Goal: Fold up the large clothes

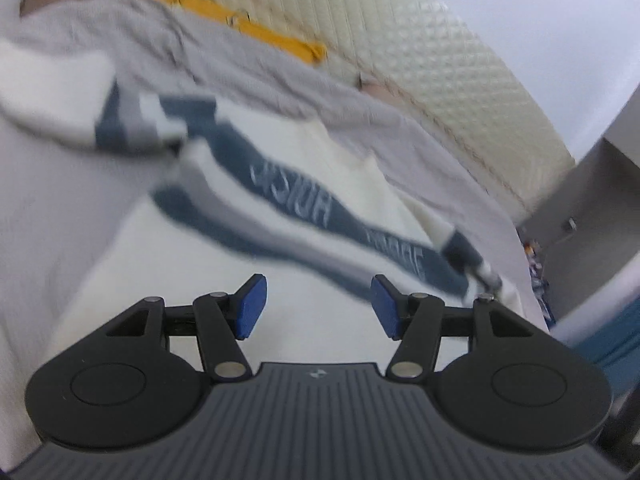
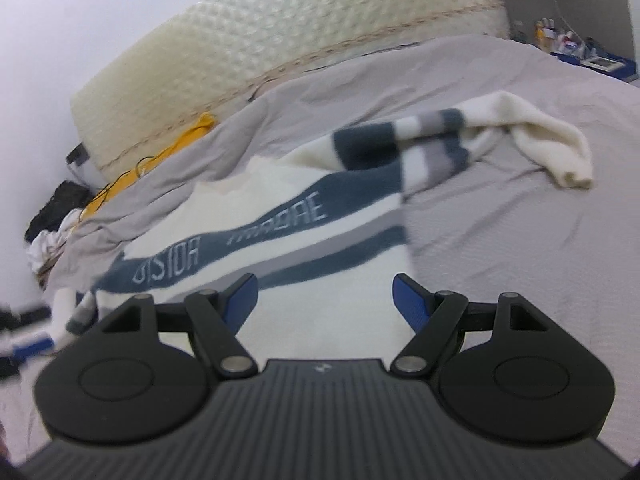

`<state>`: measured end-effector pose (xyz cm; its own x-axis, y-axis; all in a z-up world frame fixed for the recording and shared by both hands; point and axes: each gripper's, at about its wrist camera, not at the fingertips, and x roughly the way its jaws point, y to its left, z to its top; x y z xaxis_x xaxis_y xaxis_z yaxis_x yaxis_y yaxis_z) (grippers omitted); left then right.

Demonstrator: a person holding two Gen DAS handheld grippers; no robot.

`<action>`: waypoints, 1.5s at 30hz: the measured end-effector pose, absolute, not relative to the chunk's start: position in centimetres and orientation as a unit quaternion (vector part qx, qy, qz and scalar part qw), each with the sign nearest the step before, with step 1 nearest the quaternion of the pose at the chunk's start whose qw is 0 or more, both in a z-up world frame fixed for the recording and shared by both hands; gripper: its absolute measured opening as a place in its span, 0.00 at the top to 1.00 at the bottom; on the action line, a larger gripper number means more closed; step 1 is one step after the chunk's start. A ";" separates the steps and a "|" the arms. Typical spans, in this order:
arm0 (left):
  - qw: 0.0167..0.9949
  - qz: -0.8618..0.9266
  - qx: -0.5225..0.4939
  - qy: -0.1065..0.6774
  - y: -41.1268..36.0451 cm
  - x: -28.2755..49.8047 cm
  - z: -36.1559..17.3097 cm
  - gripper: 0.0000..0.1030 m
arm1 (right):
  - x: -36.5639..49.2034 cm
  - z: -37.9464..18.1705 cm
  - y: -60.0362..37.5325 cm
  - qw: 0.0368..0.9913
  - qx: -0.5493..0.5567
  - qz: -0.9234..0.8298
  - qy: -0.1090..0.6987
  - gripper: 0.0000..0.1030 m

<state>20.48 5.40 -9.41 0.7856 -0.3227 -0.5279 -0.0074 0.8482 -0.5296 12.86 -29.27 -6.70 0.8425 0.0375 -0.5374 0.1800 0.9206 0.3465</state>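
Note:
A cream sweater (image 1: pixel 224 280) with dark blue and grey stripes and white lettering lies spread on a grey bed sheet (image 1: pixel 48 208). One sleeve (image 1: pixel 60 96) lies bent at the upper left in the left wrist view. My left gripper (image 1: pixel 318 306) is open and empty just above the sweater's cream lower body. In the right wrist view the sweater (image 2: pixel 280 220) lies ahead, with a sleeve (image 2: pixel 540 136) flung out to the right. My right gripper (image 2: pixel 324 304) is open and empty above the sweater's lower edge.
A cream quilted headboard (image 2: pixel 280 52) runs along the far side of the bed. A yellow cloth (image 1: pixel 240 20) lies between sheet and headboard. Dark and white clutter (image 2: pixel 52 216) sits at the bed's left end. Small items (image 2: pixel 572 46) sit beyond the bed at the upper right.

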 end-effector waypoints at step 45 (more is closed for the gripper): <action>0.919 -0.048 -0.231 0.315 6.0 25.0 -12.6 0.39 | 24.1 -4.5 -66.8 0.902 0.310 -0.211 0.215 0.91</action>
<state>25.01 6.04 -12.64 0.7972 -0.2335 -0.5568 -0.0577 0.8885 -0.4552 24.07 -66.82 -4.51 0.8182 -0.2475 -0.5189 0.5141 0.7190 0.4677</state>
